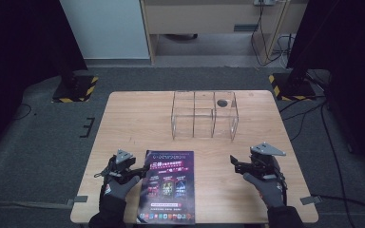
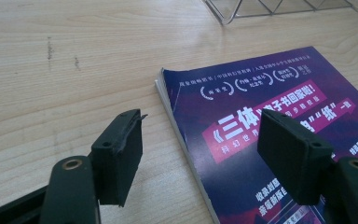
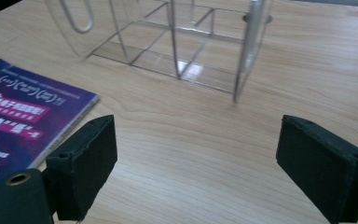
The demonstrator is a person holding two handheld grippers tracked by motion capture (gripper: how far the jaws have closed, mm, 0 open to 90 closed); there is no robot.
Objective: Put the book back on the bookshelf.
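Because the wooden table (image 1: 123, 114) carries little besides two things, the work in hand reads plainly from where they lie. The clear acrylic organiser (image 1: 204, 115) stands at the far middle of the table, its open compartments facing up, well apart from the person's hands — probably set there as the place something will go, though that is a judgement. Nearer, at the front middle, the purple book (image 1: 168, 186) lies flat, cover up, between the two grippers. Its long axis runs from the person toward the organiser, top edge to the far side and the printed title reading upright from the person's seat, so the long edges face the hands on either side.

The left gripper (image 1: 132, 173) sits just beside the book's left long edge. In the left gripper view its jaws stand apart with nothing between them, one pad over bare wood and the other over the cover (image 2: 270, 135) — a straddle of the edge, which suits a pinch on that side; whether a pad touches the cover I cannot tell. The right gripper (image 1: 234, 164) rests near the book's right side but apart from it, spread wide and empty, pointed in the right gripper view toward the organiser (image 3: 182, 42), with the book's corner (image 3: 23, 107) at its left.
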